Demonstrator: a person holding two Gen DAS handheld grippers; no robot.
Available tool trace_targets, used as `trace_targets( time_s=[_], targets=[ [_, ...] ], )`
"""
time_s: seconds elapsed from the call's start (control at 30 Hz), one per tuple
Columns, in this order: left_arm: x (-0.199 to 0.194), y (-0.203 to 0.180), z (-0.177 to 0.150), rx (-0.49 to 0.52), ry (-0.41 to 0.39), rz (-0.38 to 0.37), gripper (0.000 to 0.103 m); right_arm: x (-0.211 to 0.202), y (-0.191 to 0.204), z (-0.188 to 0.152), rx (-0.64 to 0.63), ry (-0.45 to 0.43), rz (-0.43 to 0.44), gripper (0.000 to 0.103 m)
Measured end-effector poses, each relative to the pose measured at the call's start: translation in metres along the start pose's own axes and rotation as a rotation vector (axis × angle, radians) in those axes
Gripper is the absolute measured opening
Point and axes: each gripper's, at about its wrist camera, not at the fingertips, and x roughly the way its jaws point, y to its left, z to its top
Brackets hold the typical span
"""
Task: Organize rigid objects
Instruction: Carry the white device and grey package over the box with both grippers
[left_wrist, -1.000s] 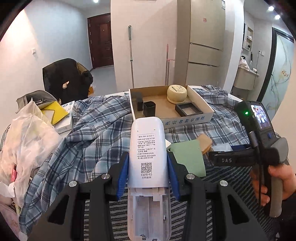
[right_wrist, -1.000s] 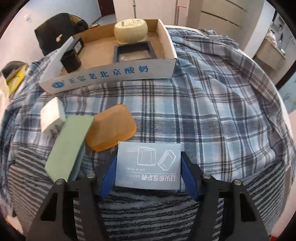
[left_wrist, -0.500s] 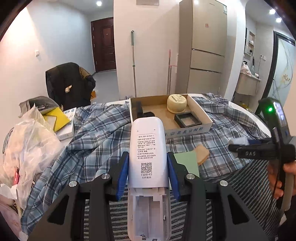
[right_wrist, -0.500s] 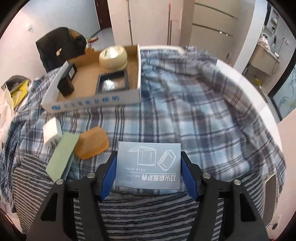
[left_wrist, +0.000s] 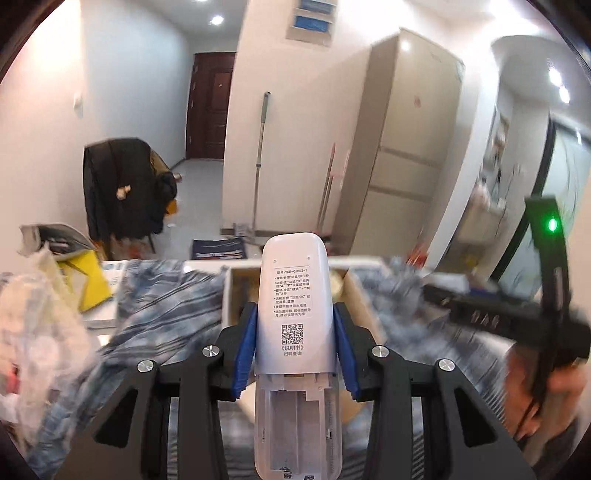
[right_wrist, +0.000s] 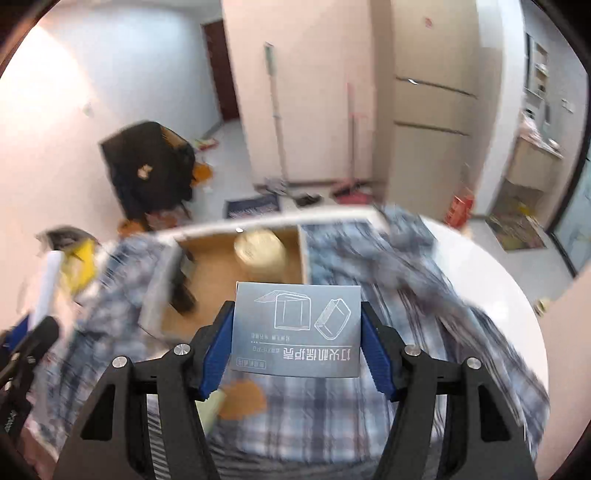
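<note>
While both hands are carrying something, the whole game is about that cardboard tray sitting ahead of and below the tongs on the plaid cloth. The left gripper is clamping a white remote control back-side up, battery cover off, blue pads pressing on its two long sides, so the remote's long axis is running straight out along the fingers and pointing right at the tray, which is peeking out on both sides of it. The right gripper is pinching a small grey-blue box with line drawings on it, held across its width, flat face to the camera. In the right wrist view the tray is lying just beyond and a bit left of the box, with a round cream tin and something dark and blurry already inside. Honestly both hands are looking about equally close to the tray; I can't pick a nearer one, everything's smeared with motion blur. My guess is the next bit is lowering each item into free cardboard floor, and the remote is going to need the longer gap since it's going in lengthwise. An orange soap-like block is waiting on the cloth below the box.
</note>
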Motion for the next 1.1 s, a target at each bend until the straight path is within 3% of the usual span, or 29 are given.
trace_targets(
  time_s=[0.17,0.33,0.4,0.53,0.7,0.83,0.93,1.1],
  targets=[
    [0.014,-0.016,0.042,-0.007,-0.098,0.046,0.042,0.003,0.007,0.034,0.061,-0.106,-0.041,0.063],
    [0.047,-0.018,0.062,-0.023,-0.067,-0.007,0.042,0.027,0.003,0.051,0.109,-0.110,-0.061,0.063],
    [0.063,-0.008,0.052,-0.038,-0.046,-0.059,0.042,0.039,-0.002,0.044,0.119,-0.106,-0.061,0.063],
    [0.112,0.009,0.034,-0.028,0.012,-0.006,0.042,0.073,-0.009,0.033,0.067,-0.015,-0.055,0.063],
    [0.173,0.040,0.010,-0.137,0.106,-0.070,0.042,0.115,-0.018,0.026,0.070,0.101,-0.028,0.063],
    [0.200,0.049,-0.008,-0.161,0.144,0.009,0.042,0.128,-0.019,0.019,0.047,0.126,-0.048,0.063],
    [0.204,0.047,-0.013,-0.159,0.130,-0.007,0.042,0.133,-0.015,0.017,0.008,0.125,-0.086,0.063],
    [0.202,0.038,-0.015,-0.123,0.065,-0.051,0.042,0.137,-0.015,0.016,0.014,0.143,-0.059,0.063]
  ],
)
